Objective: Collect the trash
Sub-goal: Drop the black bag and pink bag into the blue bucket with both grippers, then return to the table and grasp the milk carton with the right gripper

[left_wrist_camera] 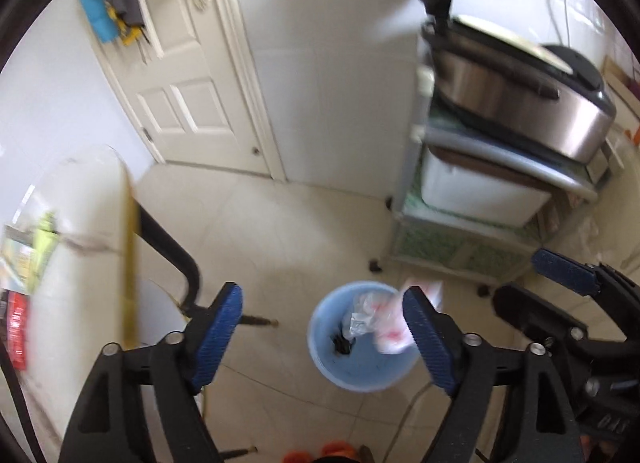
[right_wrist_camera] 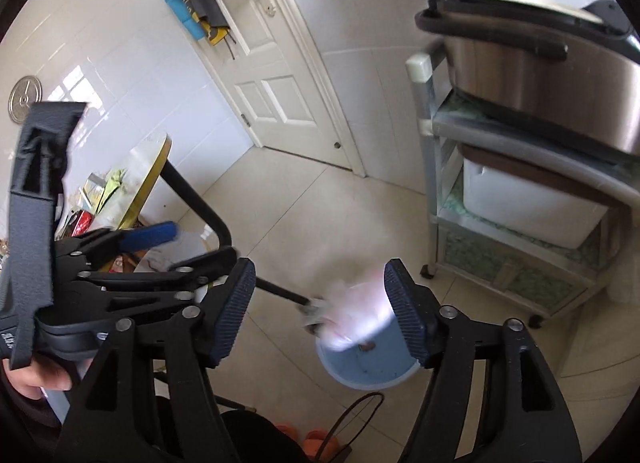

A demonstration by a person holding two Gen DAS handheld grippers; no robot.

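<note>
Right wrist view: the blue bin (right_wrist_camera: 370,363) is seen on the floor below, a blurred plastic wrapper (right_wrist_camera: 352,313) above its rim; right gripper (right_wrist_camera: 320,311) and left gripper (left_wrist_camera: 322,337) are spread, empty.

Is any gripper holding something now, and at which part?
Nothing is held. The left gripper and right gripper are both open above the blue bin; the plastic trash lies at the bin, blurred.
</note>
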